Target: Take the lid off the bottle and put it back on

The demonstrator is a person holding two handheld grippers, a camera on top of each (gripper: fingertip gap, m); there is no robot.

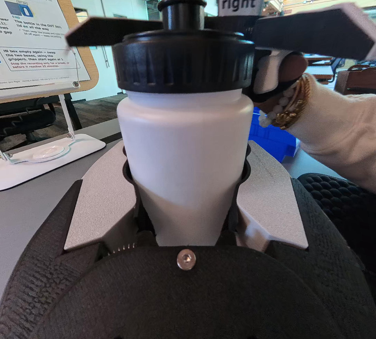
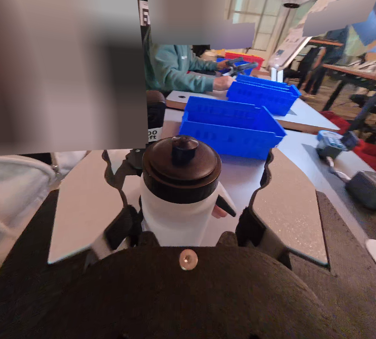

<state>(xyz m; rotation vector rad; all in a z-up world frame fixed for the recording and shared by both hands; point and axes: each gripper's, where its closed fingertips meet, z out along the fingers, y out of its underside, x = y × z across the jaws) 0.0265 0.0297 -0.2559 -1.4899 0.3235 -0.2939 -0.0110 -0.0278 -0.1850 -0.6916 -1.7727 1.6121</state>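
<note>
A white bottle stands upright, its lower body clamped between the fingers of my left gripper. A black ribbed lid with a spout sits on its neck. My right gripper is above the bottle and open wide, one finger on each side of the lid, not touching it. In the left wrist view its dark fingers are at spout height, just above the lid's rim. The bottle shows below the lid in the right wrist view.
Two blue bins stand on the grey table beyond the bottle. An instruction sheet on a stand is at the left. A person's hand with bracelets holds the right gripper. Another person in a green sleeve works farther back. Some 8 cm of space lies between my two pairs of fingers.
</note>
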